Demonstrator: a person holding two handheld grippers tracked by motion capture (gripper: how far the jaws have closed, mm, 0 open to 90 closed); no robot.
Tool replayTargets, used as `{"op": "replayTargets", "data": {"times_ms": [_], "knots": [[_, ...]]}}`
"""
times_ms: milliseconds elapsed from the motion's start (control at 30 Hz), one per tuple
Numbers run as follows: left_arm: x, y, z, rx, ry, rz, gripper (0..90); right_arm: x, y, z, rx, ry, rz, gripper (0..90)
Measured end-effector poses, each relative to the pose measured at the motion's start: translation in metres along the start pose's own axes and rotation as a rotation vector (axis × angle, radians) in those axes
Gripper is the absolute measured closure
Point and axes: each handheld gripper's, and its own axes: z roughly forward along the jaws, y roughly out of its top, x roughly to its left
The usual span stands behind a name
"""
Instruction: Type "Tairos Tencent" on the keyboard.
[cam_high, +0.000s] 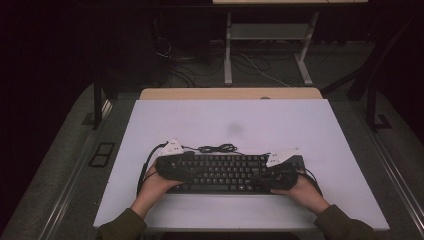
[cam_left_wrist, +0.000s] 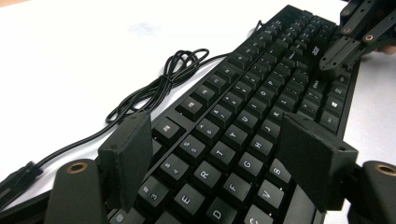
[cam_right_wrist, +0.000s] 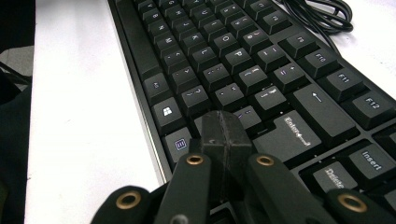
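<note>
A: Where does the keyboard (cam_high: 225, 172) lie?

B: In the lower middle of the high view, its long axis running left to right across the white table (cam_high: 300, 125), its cable (cam_high: 217, 148) bunched just above it.

A: And the grippers?

B: One at each end. The left gripper (cam_left_wrist: 219, 154) hovers with jaws spread over the letter keys; the right gripper (cam_right_wrist: 223, 133) has its jaws pressed together, tips on the keys by Enter, holding nothing.

A: Nearer hand?

B: Neither; each covers its own end.
</note>
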Motion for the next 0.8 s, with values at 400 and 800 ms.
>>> {"op": "replayTargets", "data": {"times_ms": [400,800], "knots": [[-0.002,0.006,0.014,0.047,-0.033,0.026,63.9,0.0,0.0,0.0,0.001,0.003,0.002,89.1],[-0.004,0.006,0.023,0.133,-0.034,0.046,89.2,0.0,0.0,0.0,0.0,0.004,0.005,89.1]]}}
